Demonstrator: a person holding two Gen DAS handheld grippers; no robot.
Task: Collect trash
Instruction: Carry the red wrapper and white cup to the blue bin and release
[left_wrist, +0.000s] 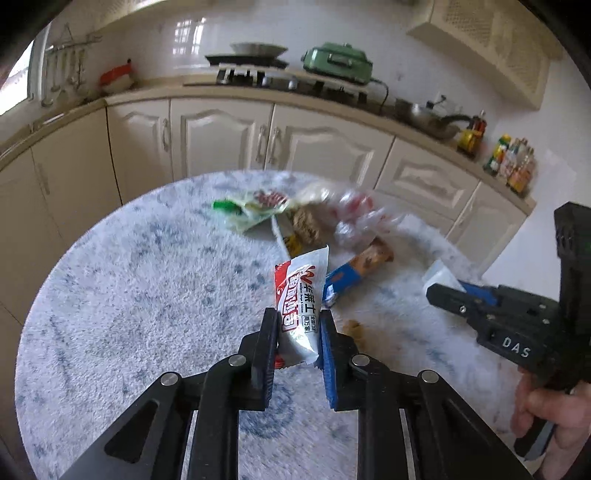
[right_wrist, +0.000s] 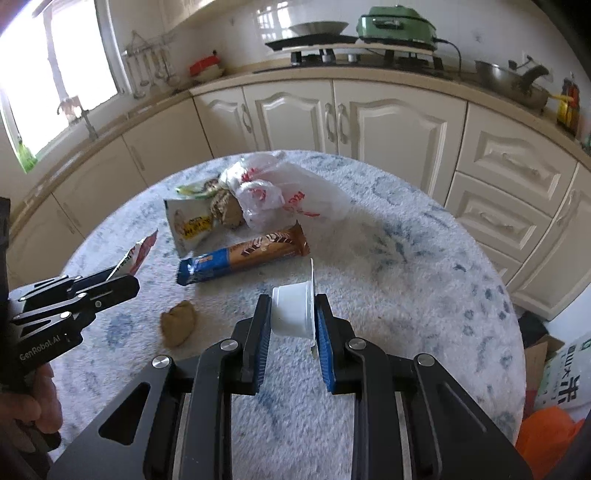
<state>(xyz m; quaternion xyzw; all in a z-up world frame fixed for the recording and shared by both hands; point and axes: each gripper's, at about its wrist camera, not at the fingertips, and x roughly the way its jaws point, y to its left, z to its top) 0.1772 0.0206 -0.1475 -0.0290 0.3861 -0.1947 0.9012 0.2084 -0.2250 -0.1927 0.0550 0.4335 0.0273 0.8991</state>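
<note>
My left gripper (left_wrist: 298, 320) is shut on a white and red snack wrapper (left_wrist: 300, 302), held above the round table (left_wrist: 129, 314); it also shows in the right wrist view (right_wrist: 120, 282). My right gripper (right_wrist: 292, 308) is shut on a small white plastic cup (right_wrist: 291, 312) with a peeled lid; it also shows in the left wrist view (left_wrist: 447, 295). On the table lie a blue and brown biscuit pack (right_wrist: 243, 256), a crumpled plastic bag (right_wrist: 288, 195), a yellow and white wrapper (right_wrist: 190, 227), a green wrapper (left_wrist: 236, 210) and a brown lump (right_wrist: 178, 323).
Cream kitchen cabinets (right_wrist: 399, 118) and a counter with a stove (right_wrist: 317, 40), a green appliance (right_wrist: 397, 22) and a pan (right_wrist: 513, 83) curve behind the table. Bags and an orange object (right_wrist: 546, 428) sit on the floor at the right.
</note>
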